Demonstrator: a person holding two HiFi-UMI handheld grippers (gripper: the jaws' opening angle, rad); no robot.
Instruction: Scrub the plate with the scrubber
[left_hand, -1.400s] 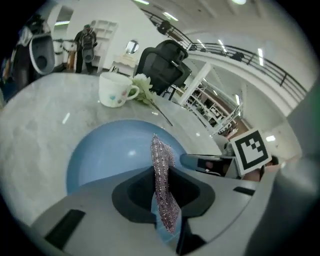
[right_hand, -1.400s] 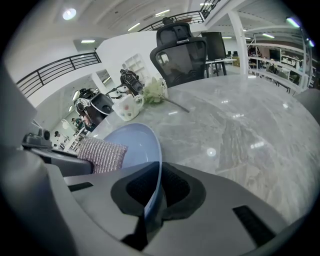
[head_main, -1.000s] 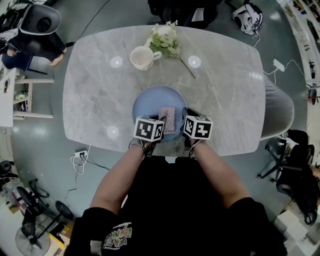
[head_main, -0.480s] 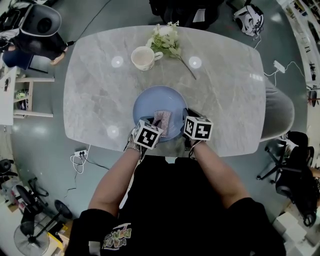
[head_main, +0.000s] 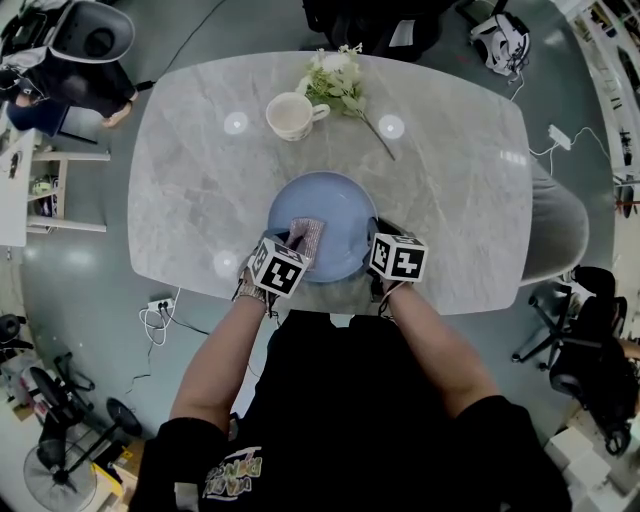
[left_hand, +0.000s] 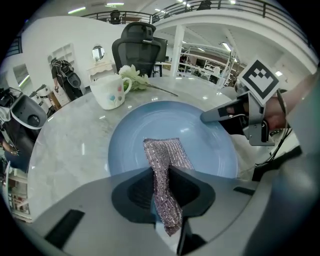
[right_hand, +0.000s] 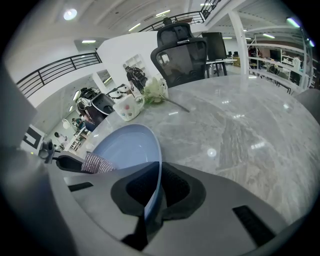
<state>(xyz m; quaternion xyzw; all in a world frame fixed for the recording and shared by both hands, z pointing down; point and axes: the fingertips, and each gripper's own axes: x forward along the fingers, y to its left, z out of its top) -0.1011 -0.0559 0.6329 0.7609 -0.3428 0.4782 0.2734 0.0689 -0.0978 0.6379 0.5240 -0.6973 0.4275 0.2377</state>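
Now, mid-scrub. See the left gripper (left_hand: 167, 187) clamped shut on the near end of the silvery mesh scrubber (left_hand: 165, 152), with the free end spread flat on the blue plate (head_main: 340, 205), toward its near left side. See the right gripper (right_hand: 155, 200) closed on the plate's near right rim, pinning it to the grey desk (head_main: 450, 170) close to the front edge.

Press down through the flat part of the mesh, never through the jaws themselves. Drag in short, overlapping strokes from the left side across the well toward the centre, then out to the far rim. Tilt the left wrist low enough to lay more mesh on the glaze, yet stop short of scraping hard plastic on the plate. Hold the right grip firm and steady, to stop the plate from skating toward the desk's edge under the push. Steer clear of the right jaws at the end of each stroke. Leave the mug (head_main: 290, 116) and the flowers (head_main: 330, 78) alone, well apart at the far side.
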